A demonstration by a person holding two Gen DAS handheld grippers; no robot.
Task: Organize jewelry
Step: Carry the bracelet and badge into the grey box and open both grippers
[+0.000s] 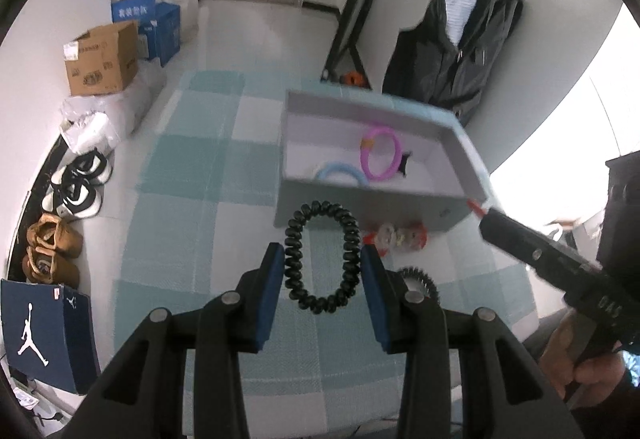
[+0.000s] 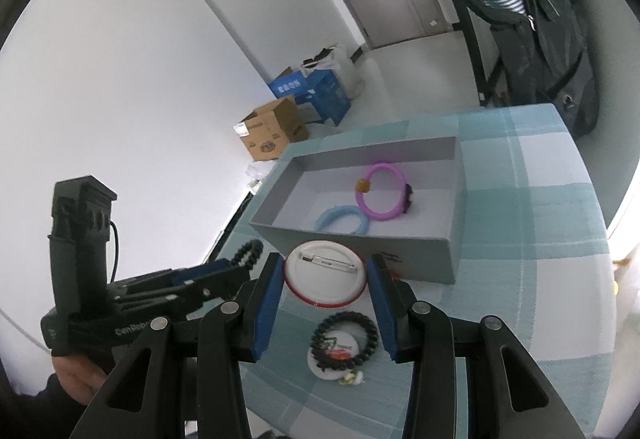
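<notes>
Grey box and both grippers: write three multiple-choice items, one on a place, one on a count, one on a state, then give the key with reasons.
1. Where does the pink ring lie?
A. Inside the grey box
B. On the checked cloth in front of the box
C. Between the fingers of the left gripper

2. How many rings lie inside the box?
A. One
B. Two
C. Four

3. What is the state of the right gripper?
A. Open and holding nothing
B. Shut on the round pin badge
C. Shut on a blue ring

Key: 1 A, since the pink ring rests on the box floor beside the light blue ring. 2 B, since only the pink and the light blue ring show inside. 3 B, since its blue pads press both sides of the badge, whose back with the pin faces the camera, while the left gripper holds the black spiral hair tie.
</notes>
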